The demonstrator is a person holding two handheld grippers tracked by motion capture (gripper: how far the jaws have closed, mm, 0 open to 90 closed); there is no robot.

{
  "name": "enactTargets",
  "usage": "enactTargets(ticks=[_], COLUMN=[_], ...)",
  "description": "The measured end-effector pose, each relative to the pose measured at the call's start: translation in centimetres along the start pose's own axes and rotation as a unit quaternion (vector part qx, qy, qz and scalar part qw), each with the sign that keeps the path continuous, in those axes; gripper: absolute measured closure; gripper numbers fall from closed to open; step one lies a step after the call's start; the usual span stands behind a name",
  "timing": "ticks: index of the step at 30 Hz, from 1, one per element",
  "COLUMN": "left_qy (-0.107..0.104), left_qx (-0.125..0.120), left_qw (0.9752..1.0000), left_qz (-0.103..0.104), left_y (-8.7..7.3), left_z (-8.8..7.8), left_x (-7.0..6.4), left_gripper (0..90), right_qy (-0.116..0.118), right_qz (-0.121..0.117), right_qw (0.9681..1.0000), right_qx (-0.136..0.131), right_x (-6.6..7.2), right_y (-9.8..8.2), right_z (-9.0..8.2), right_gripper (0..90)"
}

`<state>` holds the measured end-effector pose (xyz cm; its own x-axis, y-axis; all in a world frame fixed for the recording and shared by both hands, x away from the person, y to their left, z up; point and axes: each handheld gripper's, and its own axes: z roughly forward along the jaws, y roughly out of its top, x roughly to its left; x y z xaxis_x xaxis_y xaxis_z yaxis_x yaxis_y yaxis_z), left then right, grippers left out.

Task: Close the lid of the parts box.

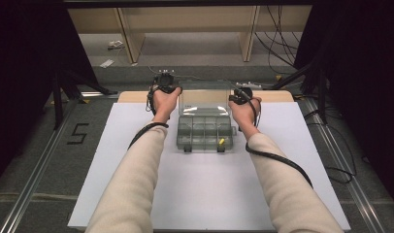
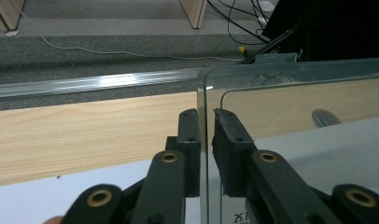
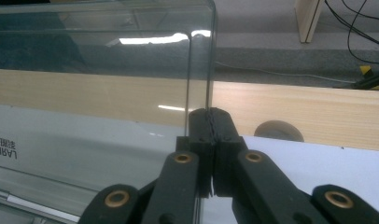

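A clear plastic compartment box [image 1: 205,147] lies in the middle of the white sheet, its clear lid [image 1: 205,99] standing upright at the far side. A small yellow piece [image 1: 221,141] lies in a front right compartment. My left gripper [image 1: 175,90] is shut on the lid's left edge. In the left gripper view the lid [image 2: 295,107] runs off to the right, its rim pinched between the gripper [image 2: 207,122] jaws. My right gripper [image 1: 235,94] is shut on the lid's right edge; in its own view the gripper [image 3: 209,122] jaws meet on the rim of the lid [image 3: 99,70].
The white sheet [image 1: 205,194] covers a wooden table whose far edge [image 2: 85,135] shows just beyond the lid. A metal rail [image 2: 94,83] and grey carpet lie behind it. Cables [image 1: 282,48] and wooden shelf legs [image 1: 129,39] stand farther back. A "5" mark [image 1: 78,133] is on the floor at left.
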<state>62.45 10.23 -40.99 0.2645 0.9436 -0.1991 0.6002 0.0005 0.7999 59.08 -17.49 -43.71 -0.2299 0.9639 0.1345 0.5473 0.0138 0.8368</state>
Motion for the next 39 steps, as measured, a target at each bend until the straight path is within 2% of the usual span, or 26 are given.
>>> enactTargets(ticks=[5,14,18,23,27,32,36,39], left_qy=[0.01,0.016,0.015,0.011,0.009,0.007,0.005,0.003], left_qx=[0.001,-0.005,-0.011,-0.016,-0.02,-0.019,-0.019,-0.017], left_qw=[0.9999,0.9999,0.9998,0.9998,0.9997,0.9997,0.9997,0.9997], left_qz=[0.001,0.002,0.008,0.01,0.011,0.014,0.016,0.017], left_y=[-0.2,-0.3,-0.4,-0.6,-0.7,-0.7,-0.7,-0.7], left_z=[0.0,-0.6,-1.0,-1.4,-1.6,-1.8,-1.9,-1.9], left_x=[-0.1,-0.4,-0.6,-0.6,-0.5,-0.6,-0.5,-0.5], left_gripper=[86.4,87.9,88.1,88.1,88.1,88.1,88.0,87.6], right_qy=[0.003,0.012,0.022,0.032,0.032,0.031,0.019,0.015], right_qz=[-0.004,-0.003,0.003,-0.013,-0.021,-0.019,-0.022,-0.027], right_qw=[1.0,0.9999,0.9997,0.999,0.9986,0.9984,0.9986,0.9986], right_qx=[-0.004,-0.005,-0.012,-0.029,-0.036,-0.044,-0.044,-0.043], right_x=[-0.1,-0.3,-0.6,-0.5,-0.3,-0.2,-0.3,-0.1], right_y=[-0.1,-0.1,0.2,1.4,2.4,3.5,3.8,3.8], right_z=[-0.1,-0.2,-0.3,-0.3,-0.4,-0.6,-0.7,-0.9], right_gripper=[89.6,88.5,84.6,81.1,79.4,79.7,86.4,87.0])
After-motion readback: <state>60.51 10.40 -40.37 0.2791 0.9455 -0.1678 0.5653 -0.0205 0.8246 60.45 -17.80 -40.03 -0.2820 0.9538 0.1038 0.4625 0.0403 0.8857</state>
